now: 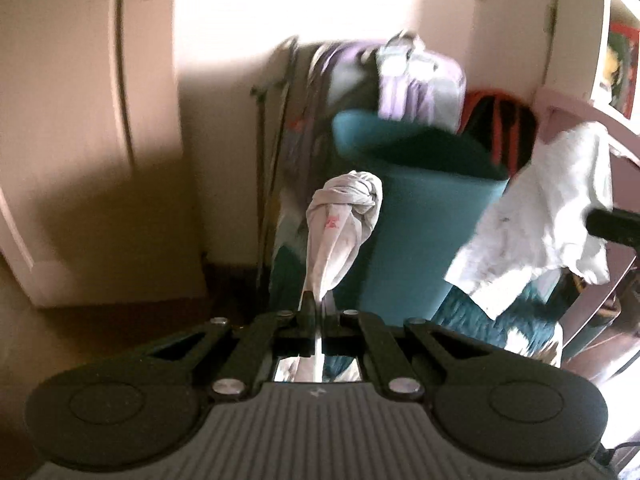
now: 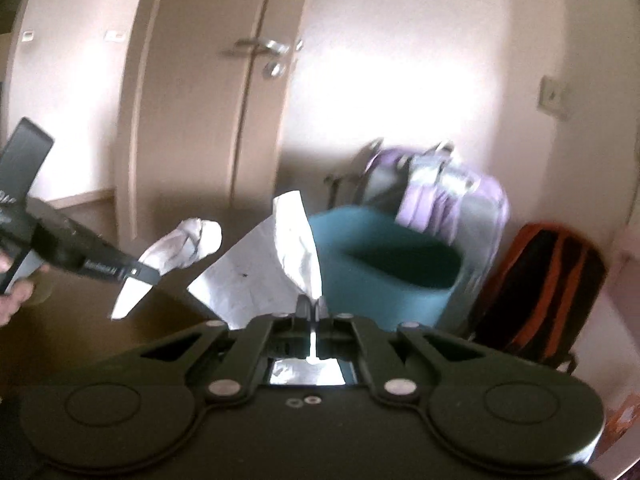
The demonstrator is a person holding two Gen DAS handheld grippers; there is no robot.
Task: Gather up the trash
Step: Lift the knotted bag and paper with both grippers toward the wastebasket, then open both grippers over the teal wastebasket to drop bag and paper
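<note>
Left gripper [image 1: 316,308] clamps knotted rag [image 1: 344,216] | right gripper [image 2: 310,308] clamps paper [image 2: 280,264] | blurred bin [image 1: 420,216]

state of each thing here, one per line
left hand-held gripper: shut on knotted white bag
right hand-held gripper: shut on crumpled paper
teal bin: open, no lid, upright
door: closed
orange and black backpack: leaning against wall

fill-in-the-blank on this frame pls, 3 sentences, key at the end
1. The left tongs are shut on a knotted ____ of cloth.
2. The right tongs pinch a crumpled sheet of ____.
3. The open bin ahead of both tongs is ____ in colour.

Missing words: bundle; paper; teal
</note>
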